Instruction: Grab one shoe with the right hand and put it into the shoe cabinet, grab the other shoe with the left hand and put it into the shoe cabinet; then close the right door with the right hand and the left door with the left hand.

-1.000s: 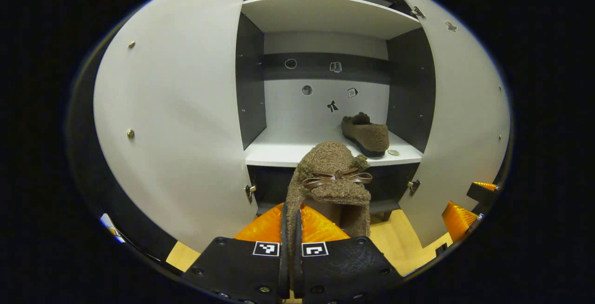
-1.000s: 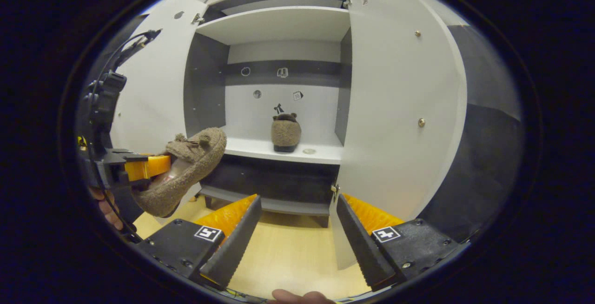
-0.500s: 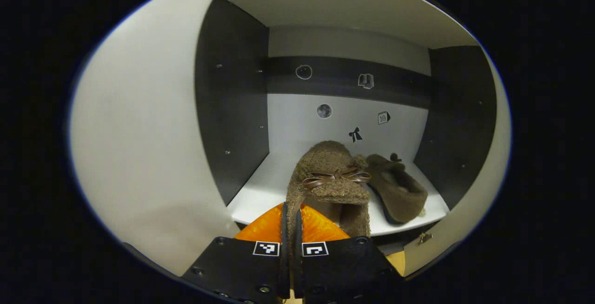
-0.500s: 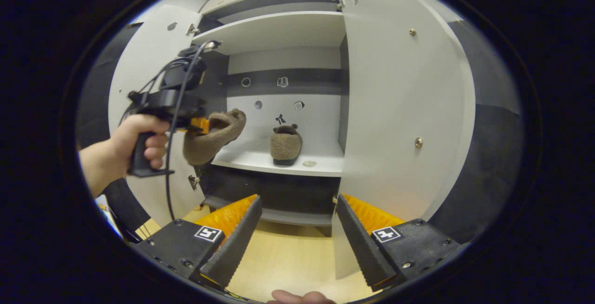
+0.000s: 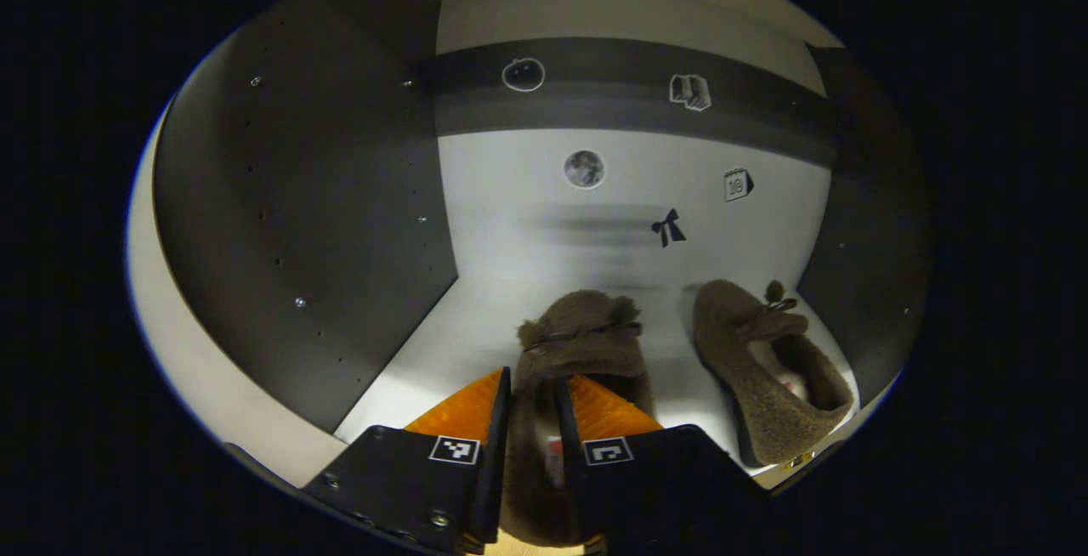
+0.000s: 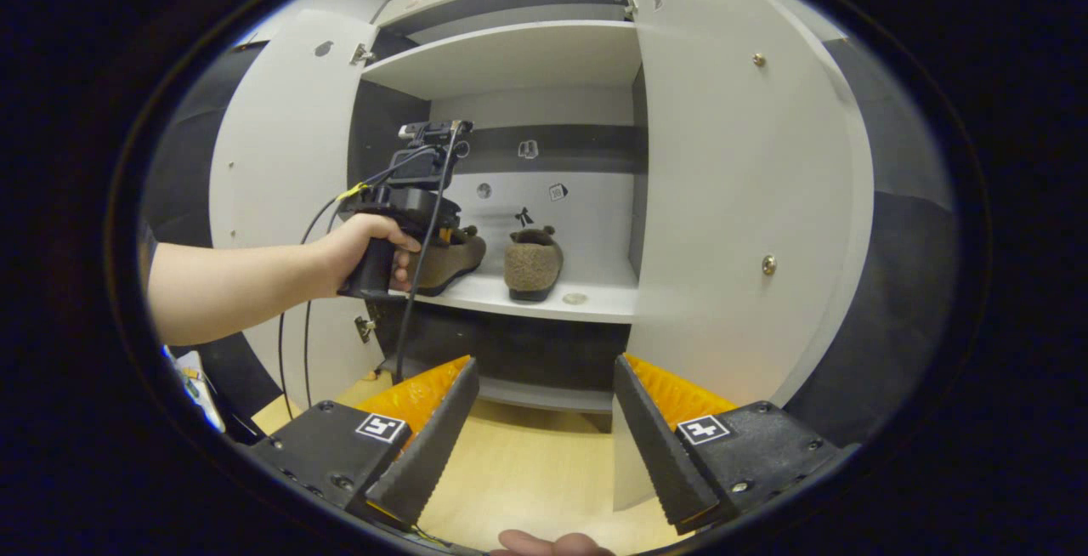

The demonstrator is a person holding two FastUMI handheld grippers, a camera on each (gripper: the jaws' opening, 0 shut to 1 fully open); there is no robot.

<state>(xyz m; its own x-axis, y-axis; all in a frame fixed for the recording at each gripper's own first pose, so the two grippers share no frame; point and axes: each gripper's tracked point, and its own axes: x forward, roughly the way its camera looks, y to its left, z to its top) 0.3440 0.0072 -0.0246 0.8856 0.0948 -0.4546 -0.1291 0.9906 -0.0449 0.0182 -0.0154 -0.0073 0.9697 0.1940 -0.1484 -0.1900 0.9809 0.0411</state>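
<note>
Cabinet (image 6: 722, 199): white shoe cabinet, both doors swung open; grey side walls and small stickers on the back wall.
Shelf (image 6: 595, 301): white board inside, at about hand height, carrying both shoes.
First shoe (image 5: 765, 369): fuzzy brown slipper on the right part of the shelf, toe toward the back wall, sole down.
Second shoe (image 5: 578, 352): matching slipper with a thin bow, just left of the first, apart from it; its heel sits between the fingers of the left gripper, low over the shelf.
Left gripper (image 5: 534, 428): reached into the cabinet, fingers narrow and pressing the slipper's heel from both sides.
Left hand (image 6: 361, 246): bare forearm stretched toward the shelf, fist round the handle, cable hanging below.
Right gripper (image 6: 544, 420): outside the cabinet above the wooden floor (image 6: 527, 479), fingers wide apart, holding nothing.
</note>
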